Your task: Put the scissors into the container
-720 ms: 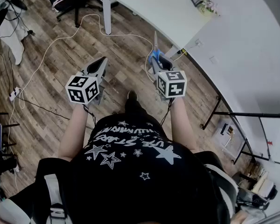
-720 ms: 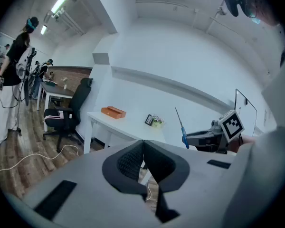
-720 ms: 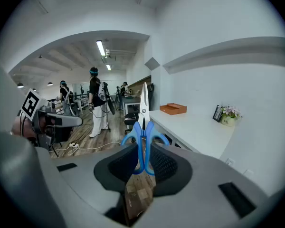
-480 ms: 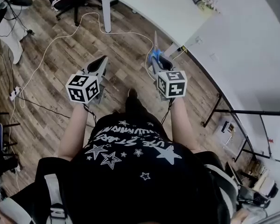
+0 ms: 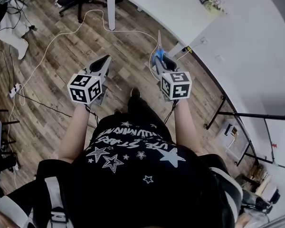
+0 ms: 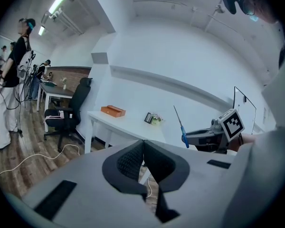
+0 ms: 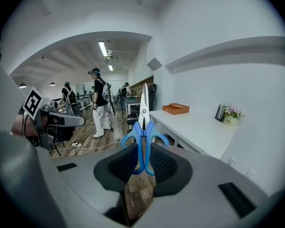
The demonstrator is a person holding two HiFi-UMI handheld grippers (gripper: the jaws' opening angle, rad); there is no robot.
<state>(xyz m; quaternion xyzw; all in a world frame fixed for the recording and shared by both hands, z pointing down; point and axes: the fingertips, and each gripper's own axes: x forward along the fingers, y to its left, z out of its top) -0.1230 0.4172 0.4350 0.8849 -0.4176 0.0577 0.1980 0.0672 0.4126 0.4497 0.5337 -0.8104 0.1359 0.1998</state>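
Blue-handled scissors (image 7: 143, 127) stand blades up, clamped by their handles in my right gripper (image 7: 143, 167), which is shut on them. From the head view the scissors (image 5: 158, 49) stick forward out of the right gripper (image 5: 161, 61), above the wooden floor near the white table's (image 5: 166, 8) edge. My left gripper (image 5: 104, 61) hangs beside it on the left, jaws shut with nothing between them (image 6: 142, 163). The left gripper view shows the scissors (image 6: 179, 127) in the right gripper to its right. No container is clearly visible.
An orange box (image 7: 175, 109) and a small flower pot (image 7: 229, 115) sit on the white table. A white cable (image 5: 61, 37) trails over the wooden floor. A black office chair (image 6: 66, 113) stands by the table. People (image 7: 99, 103) stand further back in the room.
The view has shifted slightly; both grippers stay nearly in place, with the scissors still held in the right one.
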